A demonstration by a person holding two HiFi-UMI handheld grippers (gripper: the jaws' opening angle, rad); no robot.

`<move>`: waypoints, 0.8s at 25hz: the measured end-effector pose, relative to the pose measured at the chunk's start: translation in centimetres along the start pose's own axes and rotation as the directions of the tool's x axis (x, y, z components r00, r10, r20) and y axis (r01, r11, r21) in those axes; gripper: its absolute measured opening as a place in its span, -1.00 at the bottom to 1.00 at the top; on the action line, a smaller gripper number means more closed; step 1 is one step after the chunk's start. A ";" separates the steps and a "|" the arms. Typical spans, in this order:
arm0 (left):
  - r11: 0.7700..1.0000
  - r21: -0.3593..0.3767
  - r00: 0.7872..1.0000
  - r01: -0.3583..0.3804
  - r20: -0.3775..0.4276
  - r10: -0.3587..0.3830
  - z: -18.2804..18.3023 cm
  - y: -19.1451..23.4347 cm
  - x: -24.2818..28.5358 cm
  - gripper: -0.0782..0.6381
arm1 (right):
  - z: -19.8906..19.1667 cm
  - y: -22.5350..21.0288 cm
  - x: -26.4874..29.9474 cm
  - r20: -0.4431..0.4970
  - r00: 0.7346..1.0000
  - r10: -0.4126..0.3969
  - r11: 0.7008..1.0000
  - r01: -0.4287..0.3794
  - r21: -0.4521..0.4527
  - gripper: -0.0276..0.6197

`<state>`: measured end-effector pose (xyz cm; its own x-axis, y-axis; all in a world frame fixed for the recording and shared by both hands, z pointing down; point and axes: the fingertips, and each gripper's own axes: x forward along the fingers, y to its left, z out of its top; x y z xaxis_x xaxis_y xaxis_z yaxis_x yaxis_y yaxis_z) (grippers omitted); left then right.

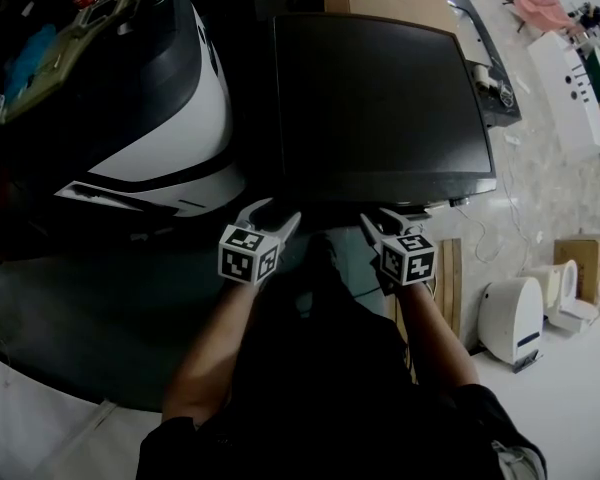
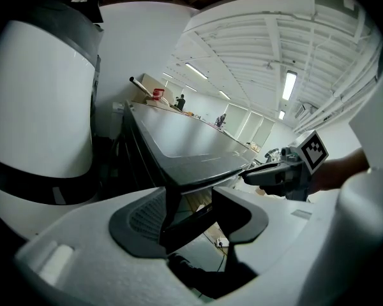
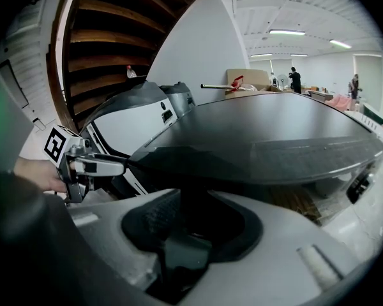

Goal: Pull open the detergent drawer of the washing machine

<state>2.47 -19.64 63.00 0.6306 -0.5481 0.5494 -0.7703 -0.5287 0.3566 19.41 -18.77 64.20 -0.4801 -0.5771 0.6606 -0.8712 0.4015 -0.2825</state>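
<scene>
- Detergent drawer: I cannot make it out in any view. I judge that it sits on the front face of the dark grey, flat-topped washing machine (image 1: pixel 380 98), below my gripper tips. From the head view, the top's near lip would hide it.
- Washing machine: its near front edge lies right at the tips of both grippers, and the flat top extends away ahead of them.
- Left gripper (image 1: pixel 273 214): the jaws are spread wide and grip nothing. In the left gripper view the near-left corner of the dark lip stands between them, and the pads do not appear to press on it.
- Right gripper (image 1: pixel 378 218): the jaws are also wide apart. The dark lip crosses the gap between them, and nothing is clamped.
- Reason for this posture: both grippers sit side by side, angled down at the front edge. I judge this is the approach, with the jaws kept wide so that they can fit over the drawer's pull.
- Surroundings: a rounded, glossy white-and-black machine housing (image 1: pixel 170 118) stands to the left of the left gripper, apart from it. A small white appliance (image 1: pixel 510 318) stands on the pale floor, well to the right of the right gripper.
</scene>
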 end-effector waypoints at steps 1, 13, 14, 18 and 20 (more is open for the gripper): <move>1.000 0.002 1.000 -0.003 0.001 0.003 0.0 0.0 0.0 -0.19 | 0.0 0.0 0.0 0.001 1.000 -0.002 1.000 0.002 -0.004 -0.55; 0.999 0.029 0.999 -0.041 -0.031 0.042 -0.3 0.0 0.0 -0.18 | -2.3 5.5 1.1 -0.102 0.983 0.150 0.980 -0.162 -0.120 -0.74; 0.999 0.031 0.998 -0.042 -0.036 0.043 -0.3 0.0 0.0 -0.18 | -2.4 5.1 1.3 -0.101 0.986 0.136 0.982 -0.147 -0.115 -0.73; 0.999 0.031 0.997 -0.043 -0.058 0.045 -0.9 0.0 -0.1 -0.18 | -2.0 2.5 0.6 -0.080 0.991 0.108 0.993 -0.112 -0.047 -0.73; 0.999 0.019 0.996 -0.048 -0.069 0.050 -1.7 -0.1 -0.1 -0.18 | -1.9 0.7 -0.2 -0.067 0.996 0.063 0.997 -0.065 -0.038 -0.71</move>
<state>2.27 -18.44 64.15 0.5836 -0.5275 0.6174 -0.7979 -0.5139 0.3152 19.09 -17.05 65.15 -0.5259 -0.5015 0.6870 -0.8334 0.4653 -0.2984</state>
